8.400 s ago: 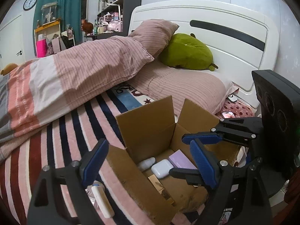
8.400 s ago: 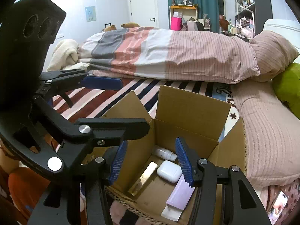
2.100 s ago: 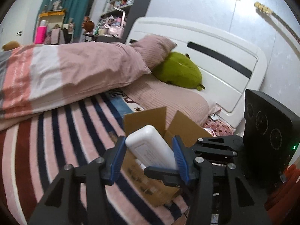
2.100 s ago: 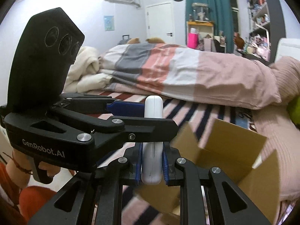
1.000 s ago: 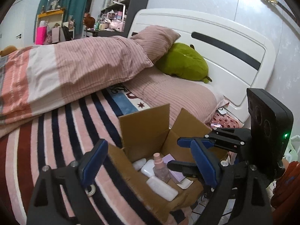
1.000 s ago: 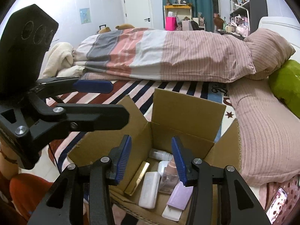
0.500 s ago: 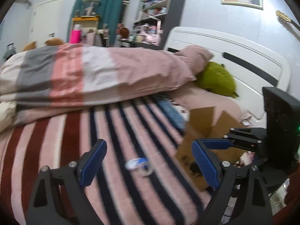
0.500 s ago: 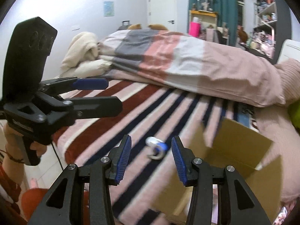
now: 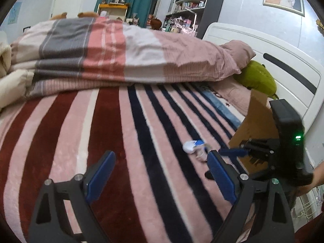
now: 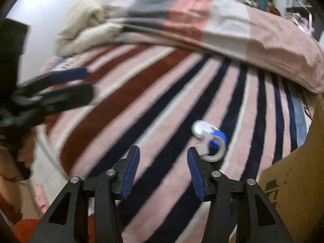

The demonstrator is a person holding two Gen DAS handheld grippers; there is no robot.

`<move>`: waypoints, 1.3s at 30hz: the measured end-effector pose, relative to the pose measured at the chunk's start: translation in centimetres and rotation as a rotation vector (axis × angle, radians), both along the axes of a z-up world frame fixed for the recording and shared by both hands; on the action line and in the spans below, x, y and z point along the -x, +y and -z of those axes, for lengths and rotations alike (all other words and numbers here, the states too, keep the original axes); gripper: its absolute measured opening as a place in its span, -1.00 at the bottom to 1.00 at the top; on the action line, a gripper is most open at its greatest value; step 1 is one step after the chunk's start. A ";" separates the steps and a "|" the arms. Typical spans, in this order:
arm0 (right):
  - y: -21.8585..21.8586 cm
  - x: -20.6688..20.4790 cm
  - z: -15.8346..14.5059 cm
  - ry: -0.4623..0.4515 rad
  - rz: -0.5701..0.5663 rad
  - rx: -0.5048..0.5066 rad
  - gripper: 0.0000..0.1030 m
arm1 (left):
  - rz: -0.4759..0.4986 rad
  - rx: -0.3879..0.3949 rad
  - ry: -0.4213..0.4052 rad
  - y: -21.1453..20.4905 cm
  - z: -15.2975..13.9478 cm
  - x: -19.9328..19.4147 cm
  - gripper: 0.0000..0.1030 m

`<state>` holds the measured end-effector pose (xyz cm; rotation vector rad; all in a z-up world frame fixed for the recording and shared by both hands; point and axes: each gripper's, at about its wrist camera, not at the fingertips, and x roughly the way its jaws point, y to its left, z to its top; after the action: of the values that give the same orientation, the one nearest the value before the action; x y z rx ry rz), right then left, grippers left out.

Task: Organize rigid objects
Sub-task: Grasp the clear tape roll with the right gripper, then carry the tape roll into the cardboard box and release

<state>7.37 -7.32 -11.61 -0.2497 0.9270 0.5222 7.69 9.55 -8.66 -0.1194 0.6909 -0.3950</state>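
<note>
I judge the task as not finished, because one small white and blue object with a clear ring (image 10: 210,138) lies loose on the striped blanket (image 9: 125,141) of the bed, just beside the cardboard box (image 9: 257,121), and my right tool (image 10: 163,172) hangs near it with its jaws spread apart and nothing between them, while my left tool (image 9: 160,180) is also released and empty, further away over the blanket. The inside of the box is hidden in both views, so I cannot say what it already contains, and the right view is blurred, so I cannot tell what exactly the small object is.
</note>
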 end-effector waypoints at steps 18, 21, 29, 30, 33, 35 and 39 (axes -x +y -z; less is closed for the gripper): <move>-2.2 -3.2 4.3 -0.046 0.129 0.071 -0.24 | 0.035 0.035 0.049 -0.3 2.0 -1.1 0.75; -1.7 -2.0 3.0 -0.052 0.088 0.041 -0.24 | 0.074 0.056 0.050 -1.3 0.9 -0.7 0.75; -0.6 2.9 -3.8 -0.164 -0.083 -0.074 -0.25 | 0.212 0.142 0.066 -5.7 -3.4 0.4 0.25; -0.7 3.4 -4.5 -0.184 -0.092 -0.081 -0.25 | 0.222 0.143 0.064 -6.2 -4.0 0.5 -0.06; -1.8 4.6 -6.9 -0.245 -0.107 -0.109 -0.25 | 0.252 0.145 0.048 -8.1 -6.0 1.0 -0.57; -2.9 5.2 -7.9 -0.266 -0.105 -0.127 -0.25 | 0.276 0.137 0.027 -9.9 -7.4 1.6 -0.65; -6.2 5.9 -9.7 -0.319 -0.079 -0.161 -0.25 | 0.305 0.090 0.006 -13.7 -9.4 1.7 -0.65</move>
<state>1.50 -13.49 -1.96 -0.2165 0.5639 0.6065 6.02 -4.15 0.77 -0.1004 0.6987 -0.7190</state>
